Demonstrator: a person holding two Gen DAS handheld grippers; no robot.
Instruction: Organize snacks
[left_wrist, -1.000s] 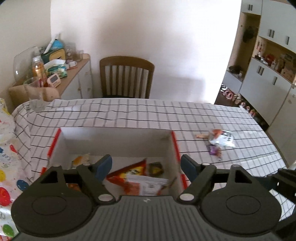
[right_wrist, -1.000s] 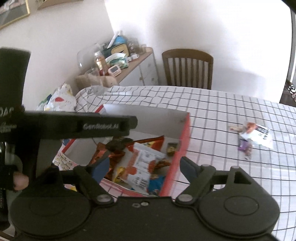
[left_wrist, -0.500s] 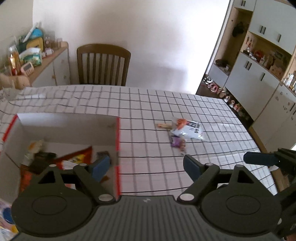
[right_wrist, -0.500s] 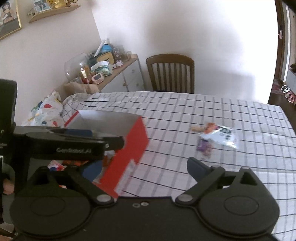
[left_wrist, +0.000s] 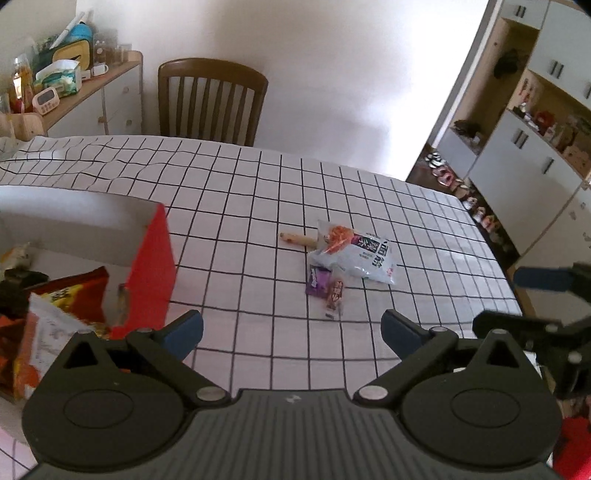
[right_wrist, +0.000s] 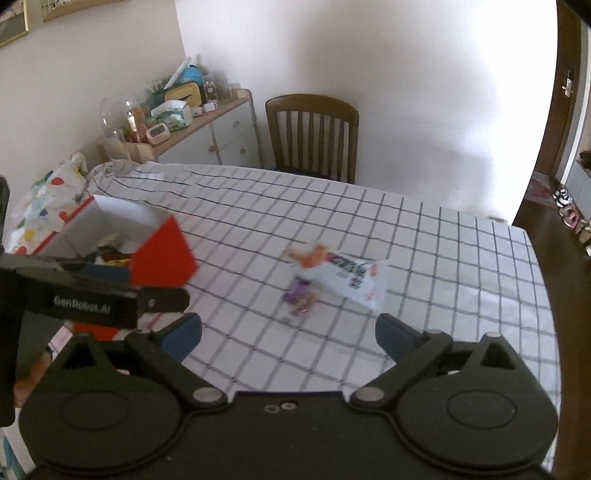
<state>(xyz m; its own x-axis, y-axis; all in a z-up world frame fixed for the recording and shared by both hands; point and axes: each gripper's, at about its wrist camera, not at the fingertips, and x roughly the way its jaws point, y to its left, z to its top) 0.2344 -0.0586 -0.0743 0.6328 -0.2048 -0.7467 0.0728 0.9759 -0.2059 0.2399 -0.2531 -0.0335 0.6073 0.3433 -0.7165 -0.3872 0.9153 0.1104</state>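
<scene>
— Lying where? Out on the white black-gridded tabletop (left_wrist: 240, 206): a pale blue-and-white plastic snack packet (left_wrist: 356, 253), long axis slanting from upper left to lower right in the left wrist view, orange-printed end toward the brown wooden chair (left_wrist: 210, 101).
— Beside it? A small purple wrapper (left_wrist: 319, 281) touching its near edge, a thin tan stick snack (left_wrist: 297, 238) off its far left corner. Well right of the red-and-white cardboard box (left_wrist: 153, 262) of snacks.
— Jaws? Left gripper (left_wrist: 291, 332): wide, just been opening, nothing between. Right gripper (right_wrist: 288, 330): wide, nothing between. Packets ahead of both, untouched.
</scene>
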